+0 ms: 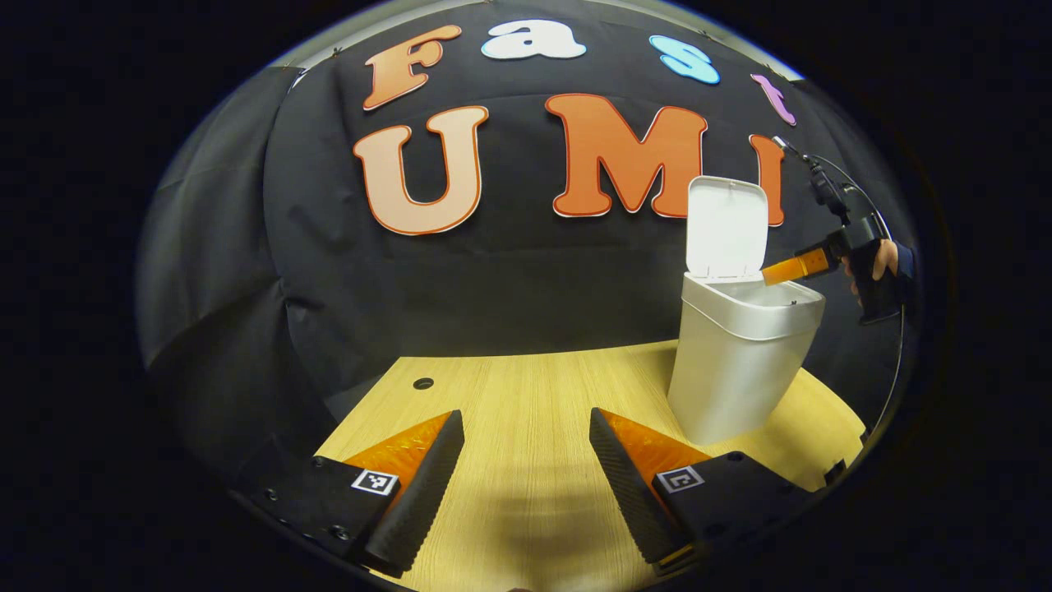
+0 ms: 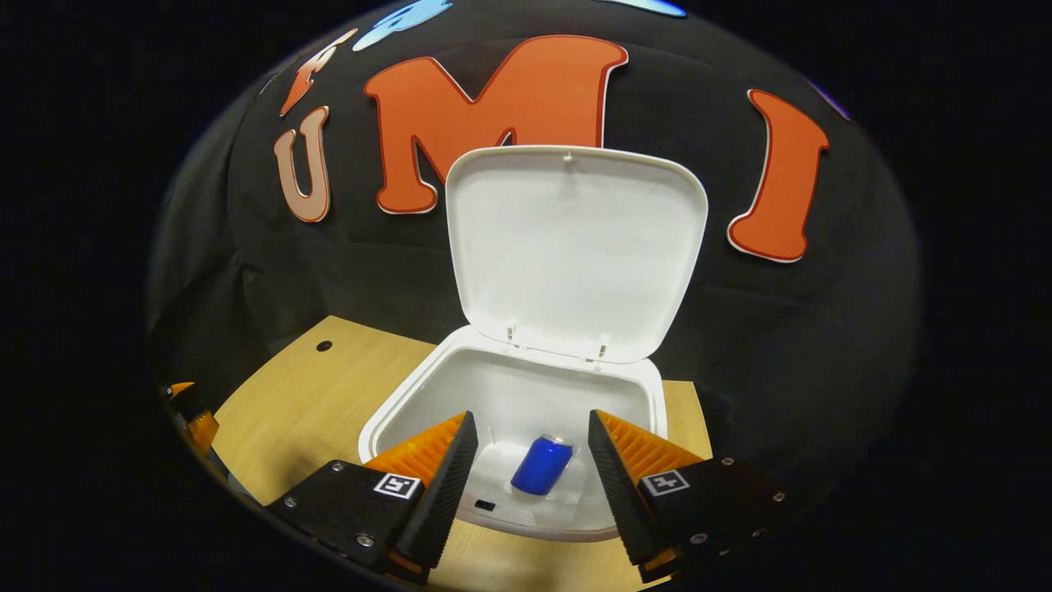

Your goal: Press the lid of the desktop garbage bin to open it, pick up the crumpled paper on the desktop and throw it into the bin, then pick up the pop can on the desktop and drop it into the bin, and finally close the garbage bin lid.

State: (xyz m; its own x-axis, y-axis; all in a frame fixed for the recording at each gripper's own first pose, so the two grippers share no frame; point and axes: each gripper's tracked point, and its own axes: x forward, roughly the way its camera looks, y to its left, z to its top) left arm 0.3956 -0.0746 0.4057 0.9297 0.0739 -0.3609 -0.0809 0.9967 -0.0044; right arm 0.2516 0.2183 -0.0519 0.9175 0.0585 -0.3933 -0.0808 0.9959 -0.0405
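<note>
A white desktop bin (image 1: pixel 740 353) stands on the right of the wooden table (image 1: pixel 526 411), its lid (image 1: pixel 726 228) tipped up. In the right gripper view I look down into the bin (image 2: pixel 394 411) under the raised lid (image 2: pixel 575 247). A blue pop can (image 2: pixel 541 465) lies on the bin's bottom. My right gripper (image 2: pixel 526 436) hovers open over the bin's mouth, nothing between its fingers. In the left gripper view that gripper (image 1: pixel 793 269) reaches over the bin's rim, held by a hand (image 1: pixel 886 259). My left gripper (image 1: pixel 526 427) is open low over the bare tabletop, left of the bin.
A small round hole (image 1: pixel 423 383) marks the table's far left. Black cloth walls the booth behind and to the left. A cable (image 1: pixel 863 197) runs up from the right gripper's handle. My left gripper (image 2: pixel 193 415) peeks in at the far left of the right gripper view.
</note>
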